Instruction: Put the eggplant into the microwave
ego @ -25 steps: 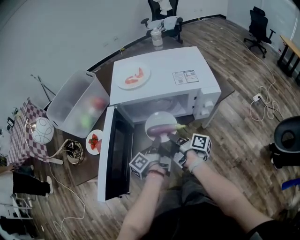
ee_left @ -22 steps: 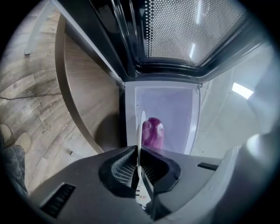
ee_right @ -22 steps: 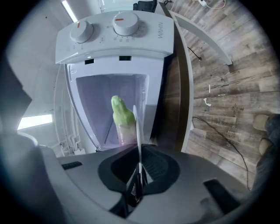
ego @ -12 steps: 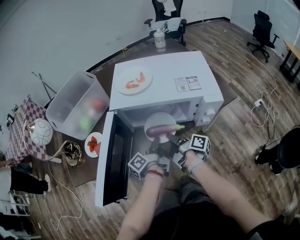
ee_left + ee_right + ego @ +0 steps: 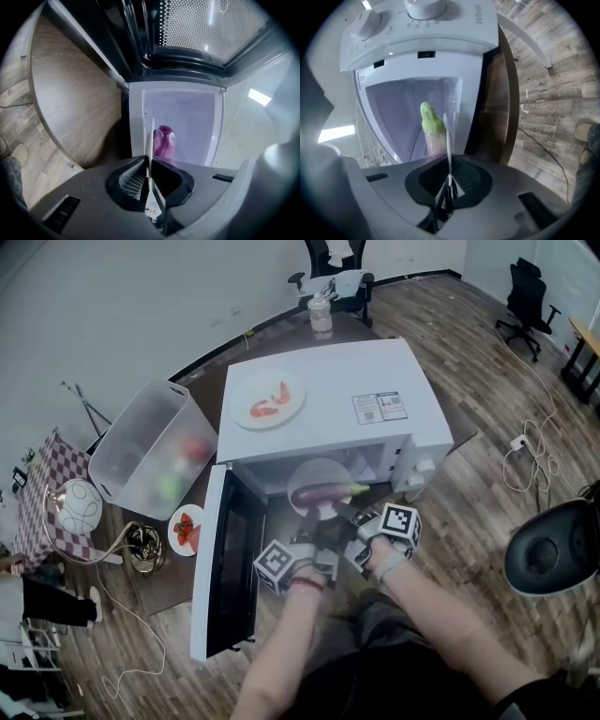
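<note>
L claw (image 5: 149,177) & R claw (image 5: 449,180) are each clamped on the plate (image 5: 317,476) rim. Eggplant (image 5: 325,493) lies on the plate, which I hold at the microwave (image 5: 328,399) mouth w/ the door (image 5: 225,559) open.

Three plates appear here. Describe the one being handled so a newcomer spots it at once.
Find the white microwave with its door swung open. At its mouth, a white plate is clamped by the rim in the left claw and right claw. The plate atop the microwave and the small plate beside it hold red food; this one carries a purple, green-stemmed eggplant.
</note>
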### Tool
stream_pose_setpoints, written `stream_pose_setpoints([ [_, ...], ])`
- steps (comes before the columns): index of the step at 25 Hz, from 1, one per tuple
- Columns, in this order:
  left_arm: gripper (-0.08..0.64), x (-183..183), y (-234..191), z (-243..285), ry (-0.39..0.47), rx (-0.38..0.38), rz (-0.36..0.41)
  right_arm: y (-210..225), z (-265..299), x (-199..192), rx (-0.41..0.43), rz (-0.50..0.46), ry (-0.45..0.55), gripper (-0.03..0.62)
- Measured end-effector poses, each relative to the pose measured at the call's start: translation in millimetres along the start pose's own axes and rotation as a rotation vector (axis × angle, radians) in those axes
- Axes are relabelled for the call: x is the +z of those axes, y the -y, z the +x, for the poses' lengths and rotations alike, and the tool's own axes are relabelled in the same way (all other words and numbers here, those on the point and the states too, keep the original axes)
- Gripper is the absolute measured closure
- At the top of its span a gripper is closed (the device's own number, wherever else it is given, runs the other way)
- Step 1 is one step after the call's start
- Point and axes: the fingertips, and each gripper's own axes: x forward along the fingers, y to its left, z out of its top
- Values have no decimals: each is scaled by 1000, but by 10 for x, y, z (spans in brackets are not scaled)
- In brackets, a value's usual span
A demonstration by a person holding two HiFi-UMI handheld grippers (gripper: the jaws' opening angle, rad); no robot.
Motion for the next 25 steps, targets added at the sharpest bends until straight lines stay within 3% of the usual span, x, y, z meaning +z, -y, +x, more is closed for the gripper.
stream_pose_setpoints([
  [6, 528, 5, 26, 23, -21, -12, 27, -8, 45, 24, 5, -6, -4, 575],
  [14, 501, -17, 27, 37, -66, -32, 124, -7, 87, 83, -3, -24, 4, 575],
  [25, 491, -42, 63, -48, -124, -57, 427, -8, 124, 69, -7, -39, 11, 577],
])
